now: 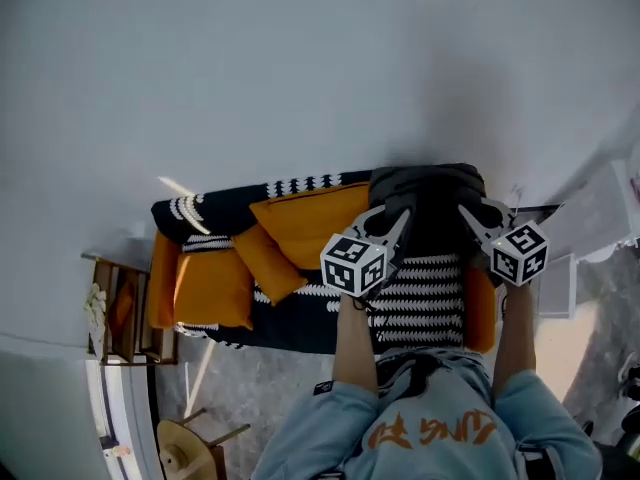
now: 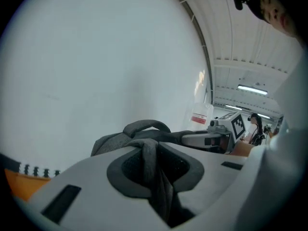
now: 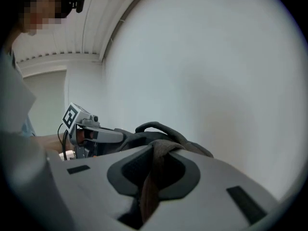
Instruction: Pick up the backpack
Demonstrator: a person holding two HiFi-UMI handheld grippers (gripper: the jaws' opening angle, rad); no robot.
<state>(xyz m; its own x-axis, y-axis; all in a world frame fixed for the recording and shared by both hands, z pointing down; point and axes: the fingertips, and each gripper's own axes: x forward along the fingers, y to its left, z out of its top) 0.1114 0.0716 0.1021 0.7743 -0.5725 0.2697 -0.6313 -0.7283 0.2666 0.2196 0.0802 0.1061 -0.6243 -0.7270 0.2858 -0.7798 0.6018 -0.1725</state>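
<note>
The dark grey backpack [image 1: 426,200] hangs in the air above the sofa, held up between both grippers. In the head view my left gripper [image 1: 398,224] grips its left side and my right gripper [image 1: 470,218] its right side. In the left gripper view the jaws [image 2: 151,150] are shut on a grey strap [image 2: 150,170] of the backpack [image 2: 144,129], and the right gripper [image 2: 219,136] shows beyond. In the right gripper view the jaws [image 3: 156,153] are shut on another strap [image 3: 153,177], with the backpack's top handle [image 3: 156,127] and the left gripper [image 3: 89,133] behind.
Below stands a sofa [image 1: 300,323] with orange cushions [image 1: 305,218] and a black-and-white striped throw [image 1: 425,303]. A wooden side table [image 1: 125,313] is at its left, a white wall [image 1: 300,68] behind. A small round stool [image 1: 185,448] stands on the floor.
</note>
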